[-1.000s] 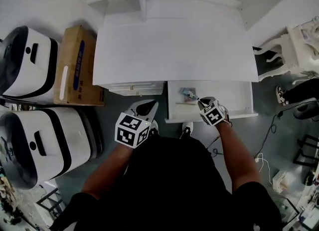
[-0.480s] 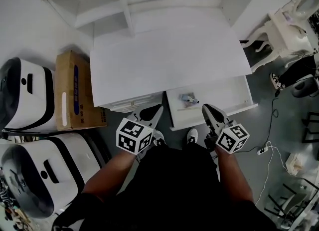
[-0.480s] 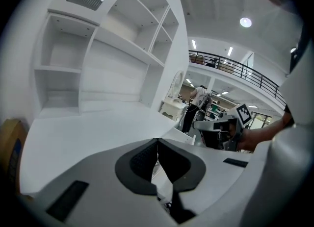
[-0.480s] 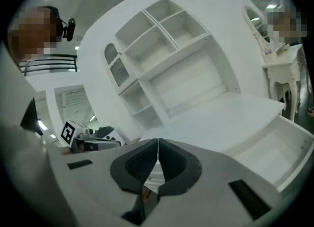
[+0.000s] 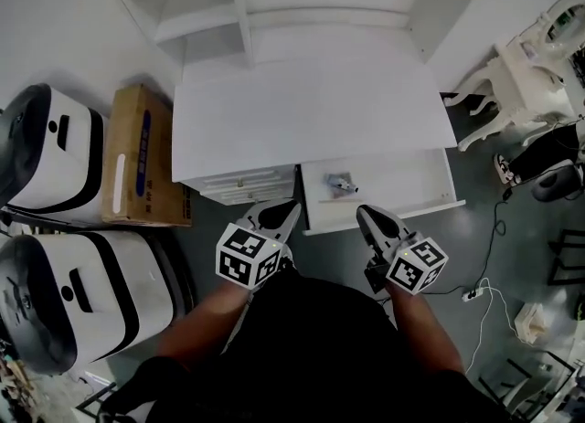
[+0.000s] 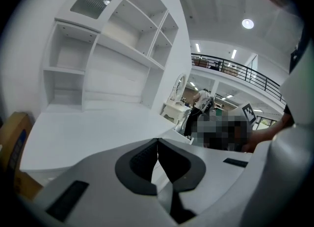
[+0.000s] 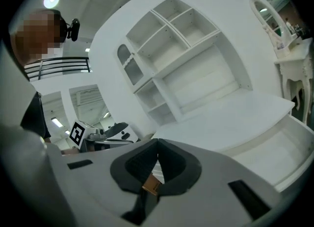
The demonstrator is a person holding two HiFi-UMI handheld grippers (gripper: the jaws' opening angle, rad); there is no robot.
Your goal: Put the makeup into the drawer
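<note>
Both tongs are pressed together with nothing between them: the left gripper (image 5: 285, 209) and the right gripper (image 5: 367, 215) hang side by side above the floor just in front of the desk, and each gripper view shows its dark pads meeting at the tip, the left (image 6: 158, 140) and the right (image 7: 158, 141). Each tool carries one marker cube, two in all, the left cube (image 5: 249, 257) and the right cube (image 5: 416, 264), printed with black-and-white square patterns and no letters. One piece of makeup (image 5: 341, 184), small and grey-blue, lies in the open drawer (image 5: 402, 207), towards its left side and apart from both grippers; any print on it is too small to read. A second drawer (image 5: 242, 185) sits to the left under the white desktop (image 5: 311, 111). One cardboard box (image 5: 137, 152) stands on the floor beside the desk and bears a blue strip of writing and a white strip, neither legible. Two white-and-black rounded units sit left of it, one farther (image 5: 50, 133) and one nearer (image 5: 82, 289).
</note>
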